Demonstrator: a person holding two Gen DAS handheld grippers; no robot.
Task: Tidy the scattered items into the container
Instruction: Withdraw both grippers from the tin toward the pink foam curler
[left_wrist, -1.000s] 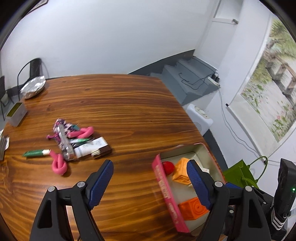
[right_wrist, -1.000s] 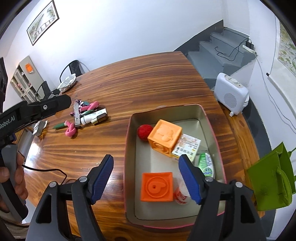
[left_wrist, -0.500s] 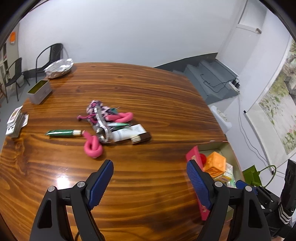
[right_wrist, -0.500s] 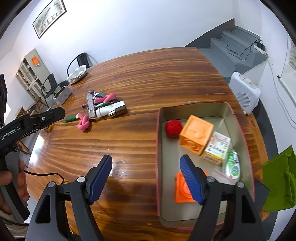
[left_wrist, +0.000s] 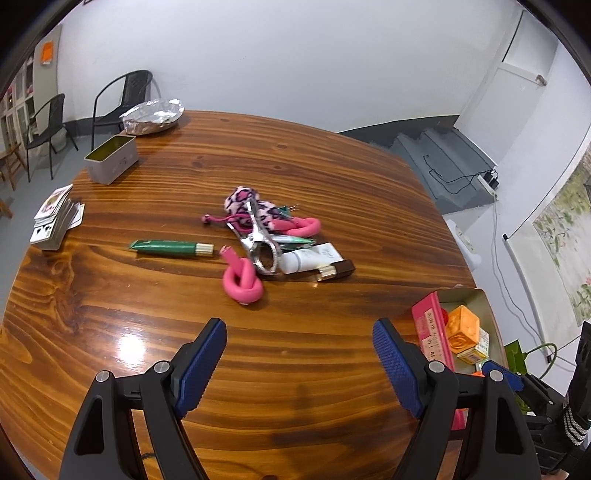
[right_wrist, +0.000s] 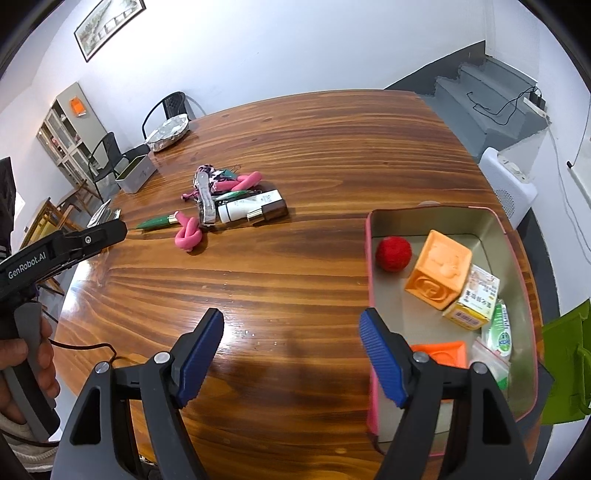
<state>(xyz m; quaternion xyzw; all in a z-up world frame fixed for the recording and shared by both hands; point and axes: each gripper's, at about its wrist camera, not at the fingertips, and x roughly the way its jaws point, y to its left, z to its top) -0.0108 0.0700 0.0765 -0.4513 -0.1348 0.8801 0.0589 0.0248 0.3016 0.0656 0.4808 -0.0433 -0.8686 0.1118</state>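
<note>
Over glossy wooden table (left_wrist: 332, 173), left gripper (left_wrist: 300, 334) and right gripper (right_wrist: 291, 324) spread.

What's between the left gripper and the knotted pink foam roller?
Only bare wooden table. The left wrist view shows the open left gripper facing the knotted pink foam roller with only glossy tabletop in the stretch between them.

The right gripper's finger (right_wrist: 384, 363) hides part of the flat orange block (right_wrist: 441, 352). Print on the white tube (left_wrist: 312, 256) is too small to read.
</note>
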